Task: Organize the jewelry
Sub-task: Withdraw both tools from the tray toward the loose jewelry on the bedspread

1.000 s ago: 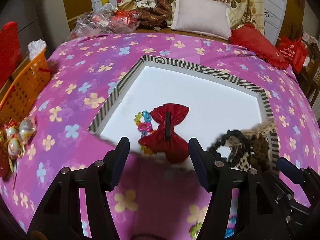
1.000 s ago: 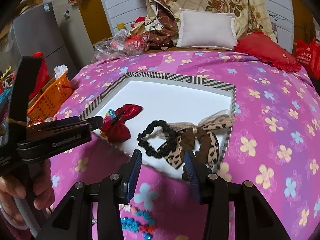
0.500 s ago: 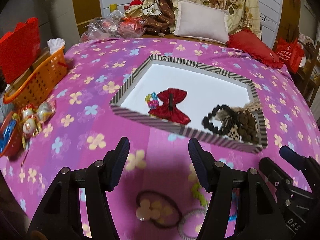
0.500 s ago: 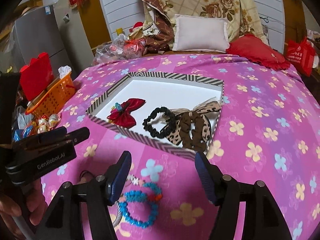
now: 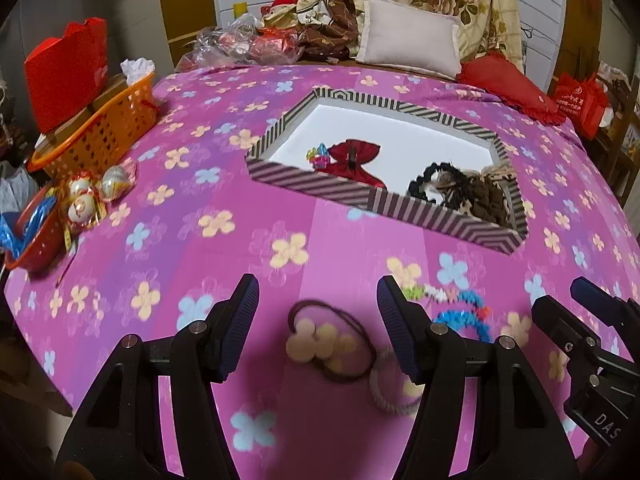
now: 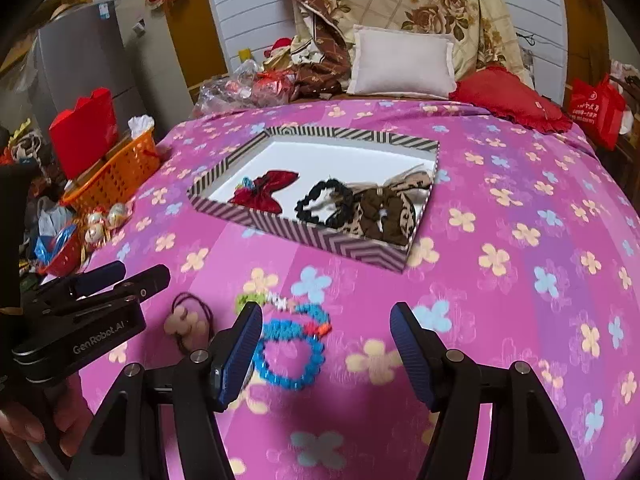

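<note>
Left wrist view: left hand-held gripper (image 5: 318, 326) released, jaws apart over a brown hair tie (image 5: 332, 340) on the pink floral bed cover (image 5: 160, 216). Right hand-held gripper (image 6: 326, 346) also released, nothing clamped; blue bead bracelet (image 6: 290, 350) lies by its left pad. Striped box (image 6: 320, 236) at 12 o'clock holds a red bow (image 6: 266, 192) at 9 o'clock inside, black scrunchie (image 6: 320, 200) and leopard bow (image 6: 384, 212) at 3 o'clock.
</note>
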`<state>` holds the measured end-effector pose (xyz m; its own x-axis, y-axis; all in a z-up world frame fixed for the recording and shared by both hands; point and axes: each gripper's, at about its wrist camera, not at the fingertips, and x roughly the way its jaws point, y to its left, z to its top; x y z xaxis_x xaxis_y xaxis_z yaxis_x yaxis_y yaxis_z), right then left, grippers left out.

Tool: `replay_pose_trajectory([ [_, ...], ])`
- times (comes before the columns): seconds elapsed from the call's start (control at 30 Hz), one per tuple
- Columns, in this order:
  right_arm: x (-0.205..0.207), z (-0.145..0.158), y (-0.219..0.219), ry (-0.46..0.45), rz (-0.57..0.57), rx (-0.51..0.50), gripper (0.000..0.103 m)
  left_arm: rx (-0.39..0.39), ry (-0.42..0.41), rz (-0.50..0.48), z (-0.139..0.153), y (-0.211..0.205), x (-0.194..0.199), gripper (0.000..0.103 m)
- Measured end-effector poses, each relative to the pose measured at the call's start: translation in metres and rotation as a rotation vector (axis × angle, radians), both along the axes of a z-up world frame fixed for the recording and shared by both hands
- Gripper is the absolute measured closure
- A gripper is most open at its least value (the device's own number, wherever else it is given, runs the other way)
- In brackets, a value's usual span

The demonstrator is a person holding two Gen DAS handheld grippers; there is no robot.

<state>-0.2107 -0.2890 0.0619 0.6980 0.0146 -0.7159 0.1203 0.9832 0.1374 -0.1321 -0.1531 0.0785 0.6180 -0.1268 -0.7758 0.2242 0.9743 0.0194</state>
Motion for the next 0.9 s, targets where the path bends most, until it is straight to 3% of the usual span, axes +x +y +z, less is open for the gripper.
replay_pose_trajectory([
  [0.9,-0.024,-0.028,0.012,0.075,0.037,-0.022,0.039,-0.006,0.082,0.008,-0.026,0.023,-0.027,0.042],
])
